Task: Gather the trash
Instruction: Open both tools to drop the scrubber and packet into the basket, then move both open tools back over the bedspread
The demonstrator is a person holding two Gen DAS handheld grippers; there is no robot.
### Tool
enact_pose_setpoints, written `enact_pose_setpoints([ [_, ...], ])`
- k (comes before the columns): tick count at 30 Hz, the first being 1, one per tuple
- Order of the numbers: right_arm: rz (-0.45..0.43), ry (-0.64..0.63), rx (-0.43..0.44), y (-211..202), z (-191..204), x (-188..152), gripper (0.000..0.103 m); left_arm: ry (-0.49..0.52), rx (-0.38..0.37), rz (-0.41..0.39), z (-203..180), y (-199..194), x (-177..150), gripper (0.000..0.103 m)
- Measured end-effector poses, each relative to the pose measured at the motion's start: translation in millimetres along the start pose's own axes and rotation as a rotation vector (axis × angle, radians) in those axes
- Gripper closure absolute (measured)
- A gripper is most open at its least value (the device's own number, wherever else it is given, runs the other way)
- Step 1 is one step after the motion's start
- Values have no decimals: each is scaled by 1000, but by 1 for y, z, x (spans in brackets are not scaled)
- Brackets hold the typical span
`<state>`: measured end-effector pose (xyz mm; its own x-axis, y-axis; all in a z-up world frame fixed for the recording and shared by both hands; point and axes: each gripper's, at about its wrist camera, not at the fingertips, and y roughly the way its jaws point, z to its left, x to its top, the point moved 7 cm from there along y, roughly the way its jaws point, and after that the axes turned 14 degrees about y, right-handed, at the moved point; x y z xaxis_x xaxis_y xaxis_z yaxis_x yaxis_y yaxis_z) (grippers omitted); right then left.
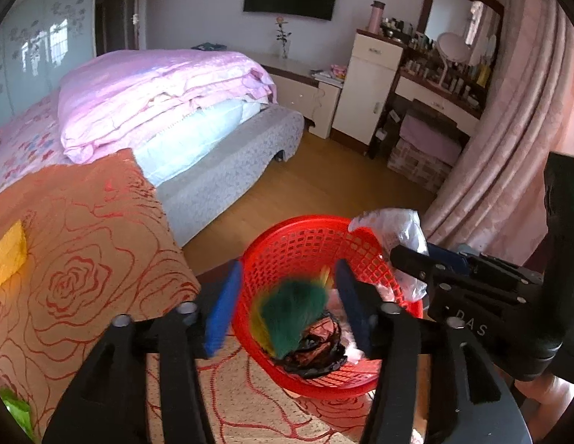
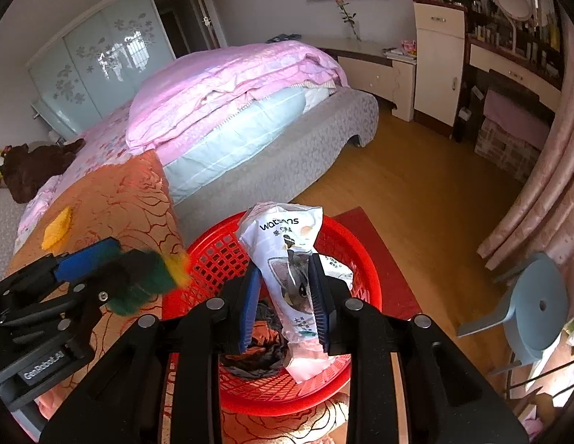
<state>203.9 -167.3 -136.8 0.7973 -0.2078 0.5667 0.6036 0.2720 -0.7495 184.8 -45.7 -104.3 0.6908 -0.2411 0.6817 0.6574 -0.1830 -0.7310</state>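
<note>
The left gripper point(image 1: 283, 307) hangs over the red basket point(image 1: 305, 236), its blue pads spread wide, clear of the blurred green and yellow wrapper point(image 1: 292, 310) dropping between them. Only the left wrist view shows dark crumpled trash point(image 1: 316, 351) under that wrapper. The right wrist view alone shows the white printed packet point(image 2: 287, 259) head-on, standing tilted in the basket point(image 2: 213, 248) between the right gripper point(image 2: 285, 307) pads, set narrowly; whether they press it cannot be told. A yellow scrap point(image 2: 57, 227) lies on the orange bedcover point(image 2: 113, 199).
</note>
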Motion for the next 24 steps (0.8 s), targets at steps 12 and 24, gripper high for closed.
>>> enact_pose_setpoints([
  [12, -10, -18, -6, -1, 5, -4, 62, -60, 37, -28, 24, -18, -8, 37],
  [24, -62, -51, 2, -12, 22, -8, 44, -92, 124, -59, 48, -44, -21, 37],
])
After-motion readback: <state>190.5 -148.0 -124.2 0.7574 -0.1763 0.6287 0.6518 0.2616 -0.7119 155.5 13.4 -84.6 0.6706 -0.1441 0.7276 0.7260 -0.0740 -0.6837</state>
